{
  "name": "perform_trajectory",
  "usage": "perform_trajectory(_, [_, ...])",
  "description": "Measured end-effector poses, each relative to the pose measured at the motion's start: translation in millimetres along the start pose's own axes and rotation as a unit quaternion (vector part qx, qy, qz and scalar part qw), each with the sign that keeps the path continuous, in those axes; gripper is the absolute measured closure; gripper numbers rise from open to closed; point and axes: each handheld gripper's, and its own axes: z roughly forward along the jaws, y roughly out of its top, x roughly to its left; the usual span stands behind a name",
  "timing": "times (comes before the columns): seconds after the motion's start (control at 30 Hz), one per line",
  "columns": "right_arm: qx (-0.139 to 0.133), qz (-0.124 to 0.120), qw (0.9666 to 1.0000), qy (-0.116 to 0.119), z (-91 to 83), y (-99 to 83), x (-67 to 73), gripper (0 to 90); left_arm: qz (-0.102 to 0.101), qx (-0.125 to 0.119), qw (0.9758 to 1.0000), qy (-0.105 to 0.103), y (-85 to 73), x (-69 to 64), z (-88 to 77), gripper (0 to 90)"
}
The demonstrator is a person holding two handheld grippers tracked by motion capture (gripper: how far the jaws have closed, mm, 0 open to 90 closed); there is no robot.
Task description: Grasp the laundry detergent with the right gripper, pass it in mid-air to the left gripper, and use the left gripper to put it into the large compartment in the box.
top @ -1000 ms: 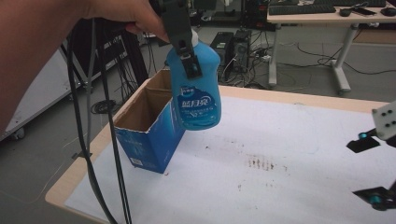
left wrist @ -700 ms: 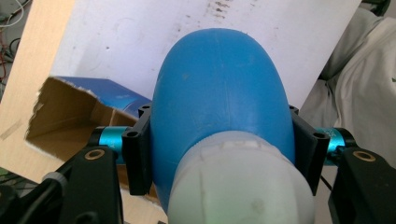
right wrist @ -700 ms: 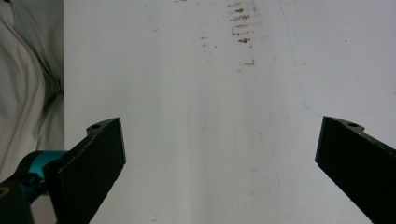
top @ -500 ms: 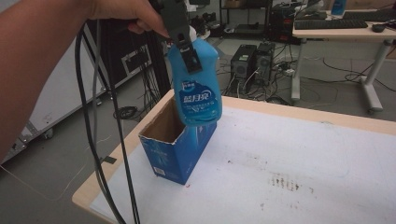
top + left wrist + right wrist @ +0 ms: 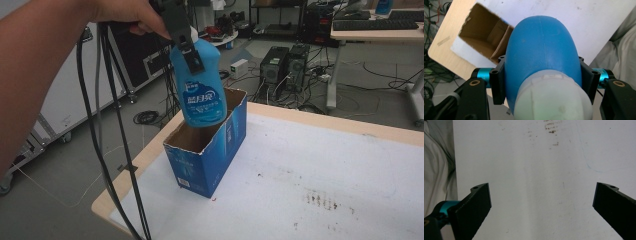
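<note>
Bottle (image 5: 201, 82), blue with a white cap, hangs in our left tongs (image 5: 186, 37), which grip it just below the cap, one jaw on each side of its shoulders, pads pressed against the plastic. We hold it upright in the air above the box (image 5: 210, 150), its base level with the box's open top and overlapping the far end of the opening in the high view; whether it touches the rim we cannot tell. In the left gripper view the bottle (image 5: 541, 57) is seen from above, cap nearest the camera, with the brown inside of the box (image 5: 484, 40) showing beyond it to the left. The box is blue, open at the top, and stands near the table's (image 5: 320, 200) left edge, toward its far left corner. Our right tongs (image 5: 541, 205) stand wide apart with nothing between them, over bare white table (image 5: 536, 165) near some brown stains (image 5: 551, 127).
</note>
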Motion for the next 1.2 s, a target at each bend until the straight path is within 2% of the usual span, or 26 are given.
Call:
perform_trajectory(0.3, [0.000,0.006,1.0000,0.003,1.9,0.6,-3.0,1.1,-0.005,0.008,0.9999,0.004,-13.2,11.3,18.2,37.8])
perform_trajectory(0.5, [0.005,0.009,0.9999,0.005,2.9,-0.7,-3.3,1.1,0.011,0.013,0.9999,0.000,-15.5,12.9,37.4,37.8])
perform_trajectory(0.67, [0.011,0.010,0.9999,0.007,6.0,-1.3,-2.6,1.1,0.025,0.015,0.9996,-0.005,-16.6,14.4,59.4,37.8])
perform_trajectory(0.9, [0.013,0.014,0.9998,0.007,8.4,-3.6,-3.0,1.1,0.032,0.021,0.9992,-0.007,-20.2,17.3,86.4,37.8])
perform_trajectory(0.93, [0.013,0.014,0.9998,0.007,8.4,-3.6,-3.0,1.1,0.032,0.021,0.9992,-0.007,-20.2,17.3,86.4,37.8])
perform_trajectory(1.2, [0.017,0.017,0.9997,0.009,12.7,-5.5,-2.6,1.1,0.043,0.030,0.9986,-0.010,-25.6,16.7,122.7,37.8])
